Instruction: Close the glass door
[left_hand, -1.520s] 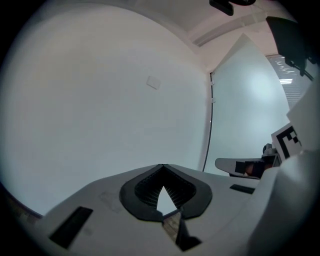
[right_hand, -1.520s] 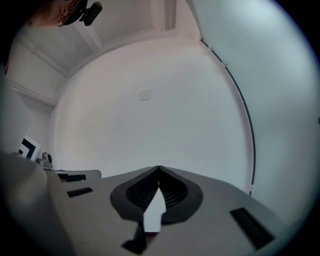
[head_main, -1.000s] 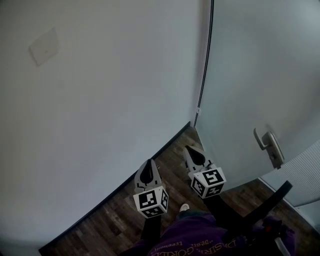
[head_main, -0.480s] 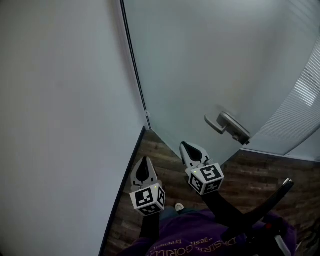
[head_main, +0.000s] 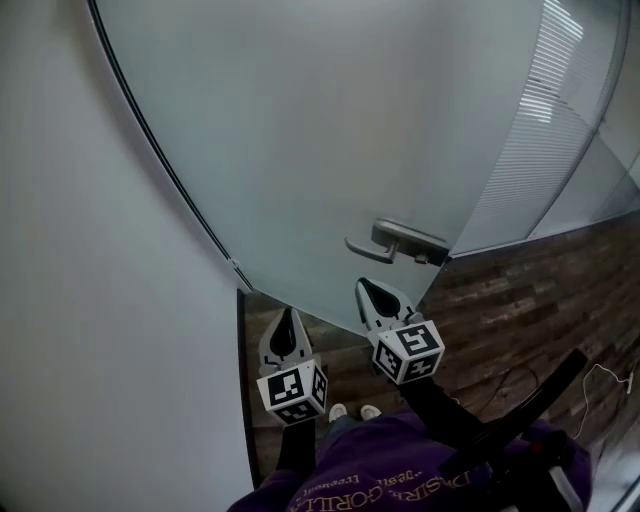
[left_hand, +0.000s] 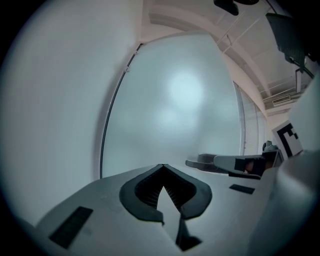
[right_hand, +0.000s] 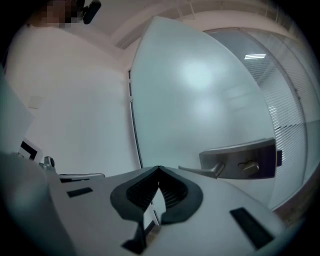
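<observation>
The frosted glass door (head_main: 320, 150) fills the upper middle of the head view, its metal lever handle (head_main: 395, 243) on its right side. My right gripper (head_main: 362, 286) is shut and empty, its tip just below and left of the handle, apart from it. My left gripper (head_main: 287, 313) is also shut and empty, lower left, near the door's bottom corner. In the right gripper view the handle (right_hand: 239, 161) lies right of the closed tips (right_hand: 159, 168). In the left gripper view the door (left_hand: 175, 100) stands ahead of the closed tips (left_hand: 163, 165).
A white wall (head_main: 80, 300) runs along the left, meeting the door's hinge edge. Dark wood floor (head_main: 520, 300) lies to the right, with a thin cable (head_main: 600, 375) on it. A glass partition with blinds (head_main: 560, 110) stands beyond the door's free edge. The person's feet (head_main: 350, 411) show below.
The view has swung from the wall to the door, whose handle now sits at the middle. Both grippers have swung along, staying shut, and now point at the door.
</observation>
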